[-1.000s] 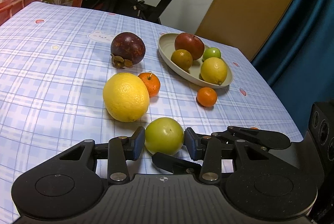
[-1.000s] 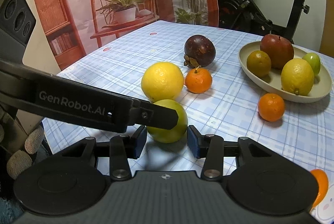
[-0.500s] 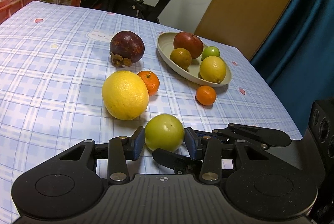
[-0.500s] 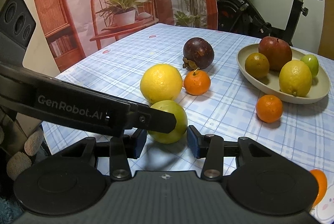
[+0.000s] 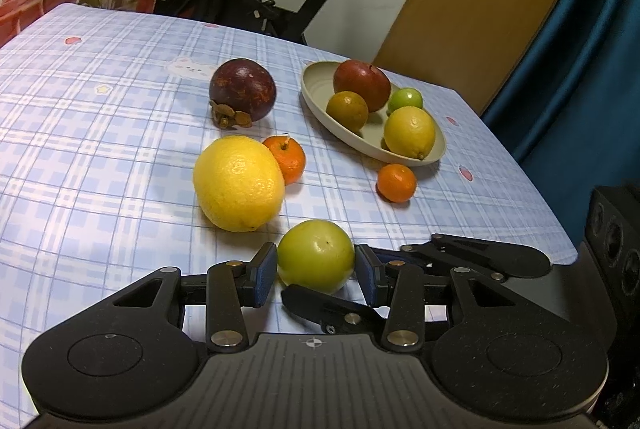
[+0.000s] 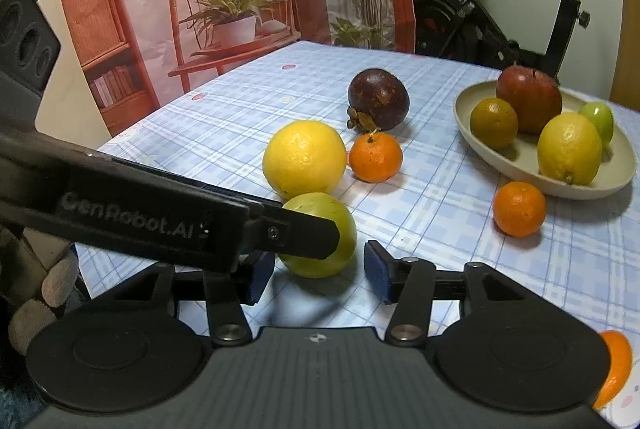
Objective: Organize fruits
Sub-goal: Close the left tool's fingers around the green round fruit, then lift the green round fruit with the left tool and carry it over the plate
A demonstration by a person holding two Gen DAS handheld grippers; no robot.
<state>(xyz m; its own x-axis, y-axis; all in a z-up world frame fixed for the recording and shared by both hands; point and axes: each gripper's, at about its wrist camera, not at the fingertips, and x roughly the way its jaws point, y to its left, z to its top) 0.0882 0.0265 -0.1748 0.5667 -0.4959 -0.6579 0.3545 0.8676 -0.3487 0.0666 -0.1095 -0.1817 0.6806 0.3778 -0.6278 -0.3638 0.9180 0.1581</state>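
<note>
Closing on the green fruit (image 5: 316,253), the left gripper (image 5: 316,271) had a blue pad against each side of it while it sat on the checked tablecloth (image 5: 100,149) near the front edge. The right gripper (image 6: 318,275) pointed at the same fruit from the other side. Its jaws were opening, and the fruit lay just ahead between the pads, with a clear gap at the right pad. In the right wrist view, one left finger crossed in front of the fruit.

Just behind the fruit lay a big lemon (image 5: 239,183), with a tangerine (image 5: 286,159) touching its far side. A mangosteen (image 5: 243,95) sat farther back. To the right stood an oval bowl (image 5: 316,85) holding an apple (image 5: 362,85), a dull orange (image 5: 347,111), a lime (image 5: 405,99) and a small lemon (image 5: 409,132). A second tangerine (image 5: 397,183) lay on the cloth just in front of the bowl.
</note>
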